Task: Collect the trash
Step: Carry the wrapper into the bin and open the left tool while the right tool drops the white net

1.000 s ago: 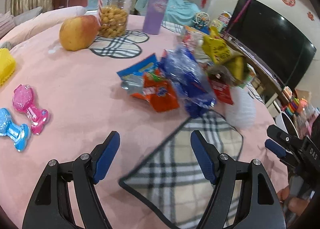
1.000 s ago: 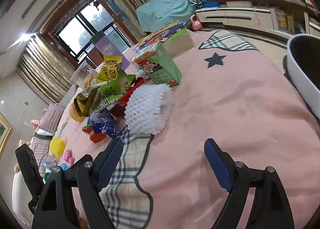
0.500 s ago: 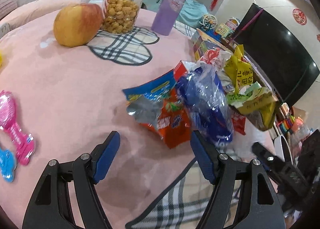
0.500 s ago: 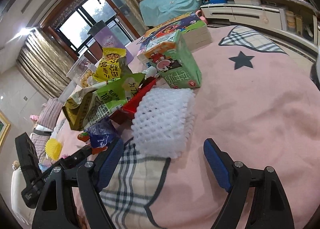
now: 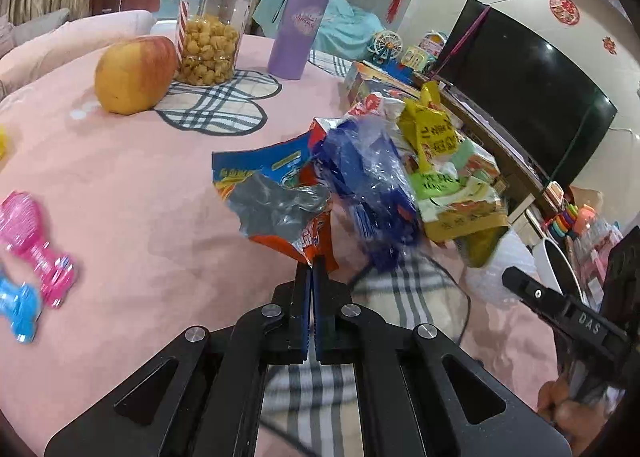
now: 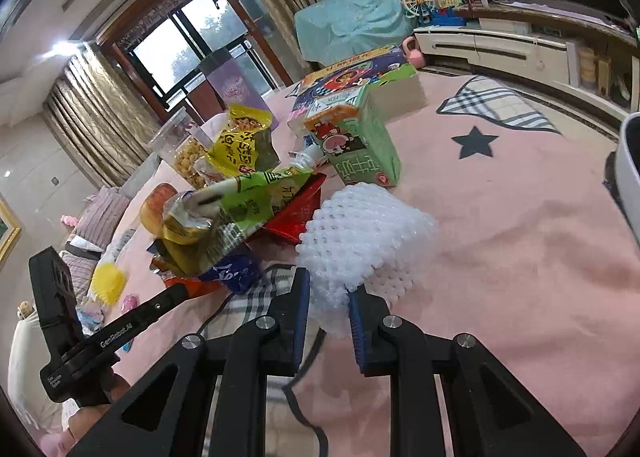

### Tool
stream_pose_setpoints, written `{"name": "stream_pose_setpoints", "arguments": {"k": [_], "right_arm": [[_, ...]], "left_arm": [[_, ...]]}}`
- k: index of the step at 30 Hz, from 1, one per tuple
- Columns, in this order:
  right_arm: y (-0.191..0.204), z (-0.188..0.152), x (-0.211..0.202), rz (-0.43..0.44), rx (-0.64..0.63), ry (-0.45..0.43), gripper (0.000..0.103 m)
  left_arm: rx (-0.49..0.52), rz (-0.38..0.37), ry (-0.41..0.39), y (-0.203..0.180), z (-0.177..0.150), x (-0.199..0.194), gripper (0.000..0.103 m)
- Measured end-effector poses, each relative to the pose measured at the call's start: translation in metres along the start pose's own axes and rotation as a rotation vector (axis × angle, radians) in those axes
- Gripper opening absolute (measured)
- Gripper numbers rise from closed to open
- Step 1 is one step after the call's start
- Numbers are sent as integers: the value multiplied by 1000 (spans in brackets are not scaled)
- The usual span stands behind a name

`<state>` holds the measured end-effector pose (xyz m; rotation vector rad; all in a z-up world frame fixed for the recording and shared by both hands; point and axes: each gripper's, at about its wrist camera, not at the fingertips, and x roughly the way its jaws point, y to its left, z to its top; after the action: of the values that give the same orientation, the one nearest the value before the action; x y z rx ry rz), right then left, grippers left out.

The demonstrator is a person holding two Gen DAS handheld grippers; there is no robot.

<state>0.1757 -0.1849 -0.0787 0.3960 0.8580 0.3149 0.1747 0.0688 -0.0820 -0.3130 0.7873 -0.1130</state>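
Left tongs [image 5: 312, 271] pinched fully together, angled down. Right tongs [image 6: 327, 299] closing with something squeezed between the pads, a hand [image 6: 90, 417] gripping each handle.

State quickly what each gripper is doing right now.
Left gripper: shut on the orange snack wrapper.
Right gripper: closing on the white foam net.

My left gripper [image 5: 311, 269], open earlier, now pinches the orange wrapper [image 5: 308, 235]; my right gripper [image 6: 327, 297] is closing on the foam net [image 6: 360, 233].

blue toy [image 5: 18, 307]: blurred, cropped | white bin [image 6: 628, 173]: cut off right
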Motion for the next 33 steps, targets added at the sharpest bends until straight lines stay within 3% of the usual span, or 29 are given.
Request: {"name": "stream_pose_setpoints", "arguments": {"k": [13,33], "right_arm": [[-25,-14,-39,-19,39,-29,19],[-85,-18,-97,-105,119,-115,19]], "left_arm": [[69,-89,-8,-38,-28,-40,1],[271,-265,74,-155,-54,-22,1]]}}
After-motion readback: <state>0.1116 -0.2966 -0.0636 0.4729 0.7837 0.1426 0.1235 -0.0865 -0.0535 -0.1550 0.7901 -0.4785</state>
